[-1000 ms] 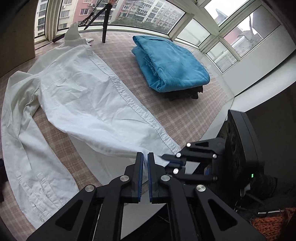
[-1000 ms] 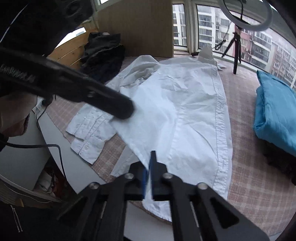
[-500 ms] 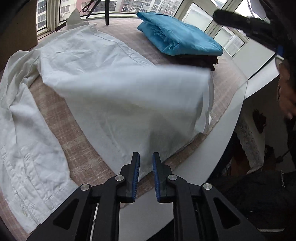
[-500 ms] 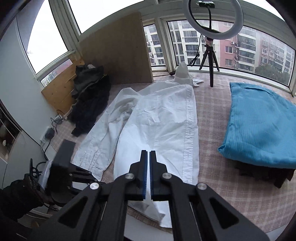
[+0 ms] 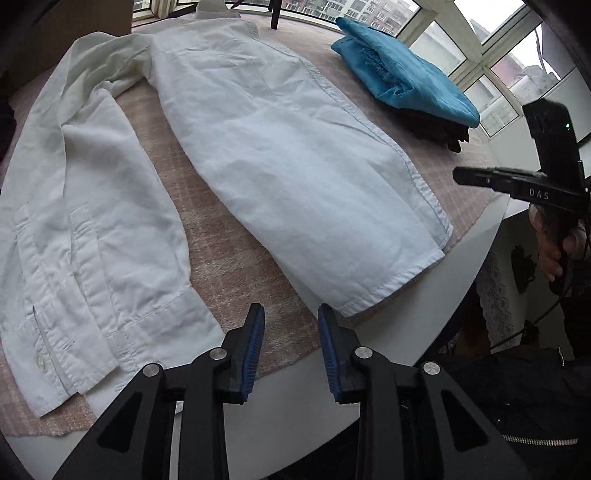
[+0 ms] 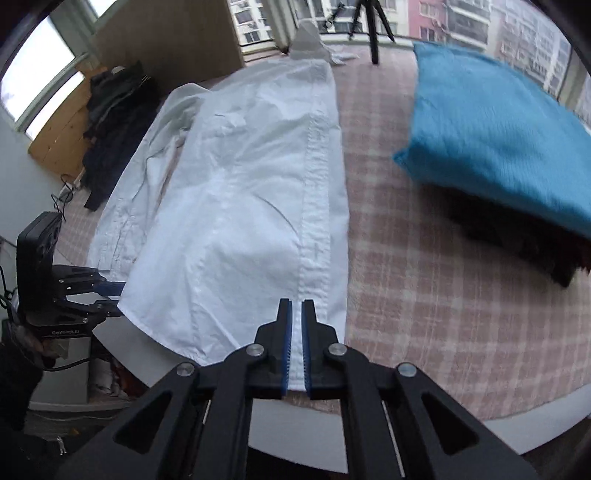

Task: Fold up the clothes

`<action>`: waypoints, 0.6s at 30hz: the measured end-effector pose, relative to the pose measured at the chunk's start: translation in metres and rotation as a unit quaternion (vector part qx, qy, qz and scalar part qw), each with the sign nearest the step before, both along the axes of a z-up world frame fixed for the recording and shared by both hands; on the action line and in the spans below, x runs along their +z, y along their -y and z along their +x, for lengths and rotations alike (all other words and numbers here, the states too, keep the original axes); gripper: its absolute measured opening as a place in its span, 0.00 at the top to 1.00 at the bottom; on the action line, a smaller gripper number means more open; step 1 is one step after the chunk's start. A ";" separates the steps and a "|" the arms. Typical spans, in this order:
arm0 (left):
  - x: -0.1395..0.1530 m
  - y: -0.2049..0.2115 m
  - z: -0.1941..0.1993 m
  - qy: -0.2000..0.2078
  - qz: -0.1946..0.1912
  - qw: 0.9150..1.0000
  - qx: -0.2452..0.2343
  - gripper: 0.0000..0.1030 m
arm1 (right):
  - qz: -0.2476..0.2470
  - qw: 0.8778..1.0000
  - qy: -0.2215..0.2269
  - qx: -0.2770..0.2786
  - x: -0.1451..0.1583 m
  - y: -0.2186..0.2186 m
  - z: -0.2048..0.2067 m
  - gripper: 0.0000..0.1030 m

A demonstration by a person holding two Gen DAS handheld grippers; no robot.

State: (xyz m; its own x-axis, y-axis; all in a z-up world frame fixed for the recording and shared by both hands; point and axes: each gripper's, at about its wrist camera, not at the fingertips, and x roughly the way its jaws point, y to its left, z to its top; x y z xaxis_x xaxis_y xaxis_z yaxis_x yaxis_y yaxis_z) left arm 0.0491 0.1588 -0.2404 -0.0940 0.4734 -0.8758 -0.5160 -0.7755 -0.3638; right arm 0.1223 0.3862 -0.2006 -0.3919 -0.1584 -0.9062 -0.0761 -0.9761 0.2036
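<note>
**Shirt dropped flat, both tools letting go**

Since a second ago the shirt [image 5: 295, 177] has gone from lifted and folded over to lying flat on the checked cloth [image 5: 229, 258] of the worktop [image 5: 369, 369]; the left tool [image 5: 291, 332] has come down toward the near edge, and the right tool [image 6: 296, 325] has swung over to the hem.

Shirt's long axis runs from the collar [image 6: 306, 40], far by the window, to the hem [image 5: 388, 291] at the near worktop edge. Placket [image 6: 317, 184] lies along the right side of the body, straight down that axis. One sleeve [image 5: 85, 229] lies beside the body on the left, roughly parallel, cuff near the front edge, with a strip of bare cloth between sleeve and body.

Left tool: jaws spreading, nothing between them, poised over bare cloth between cuff and hem corner. Right tool: jaws just starting to part, a narrow gap, poised over the hem at the placket's foot; white fabric shows through the gap, but I cannot tell whether the pads touch it.

Edges and room: hem sits right at the cloth's near edge, the white worktop rim just beyond. Right of the shirt is a wide band of open cloth, then a blue folded stack [image 6: 498, 129] on dark garments. Dark clothes [image 6: 110, 122] are heaped far left. A tripod [image 6: 373, 26] stands beyond the collar.
</note>
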 end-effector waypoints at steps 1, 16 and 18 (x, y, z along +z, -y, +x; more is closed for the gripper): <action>0.004 -0.001 0.003 -0.005 -0.002 1.000 -0.002 0.73 | -0.008 1.000 0.008 -0.008 -0.006 -0.006 0.005 0.80; 0.049 -0.007 0.008 -0.066 -0.036 0.997 -0.034 0.72 | -0.024 0.998 0.056 0.011 -0.051 -0.010 0.011 0.80; 0.051 -0.011 0.008 -0.069 -0.030 0.997 -0.034 0.72 | -0.010 0.998 0.054 0.020 -0.048 -0.009 0.012 0.97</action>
State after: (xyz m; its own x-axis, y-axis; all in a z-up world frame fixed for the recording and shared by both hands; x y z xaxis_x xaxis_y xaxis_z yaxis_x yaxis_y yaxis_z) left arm 0.0568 0.1697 -0.1889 -0.1846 0.4303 -0.8836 -0.6099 -0.7552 -0.2403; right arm 0.1347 0.3956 -0.2484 -0.2848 -0.1901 -0.9396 -0.0594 -0.9748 0.2152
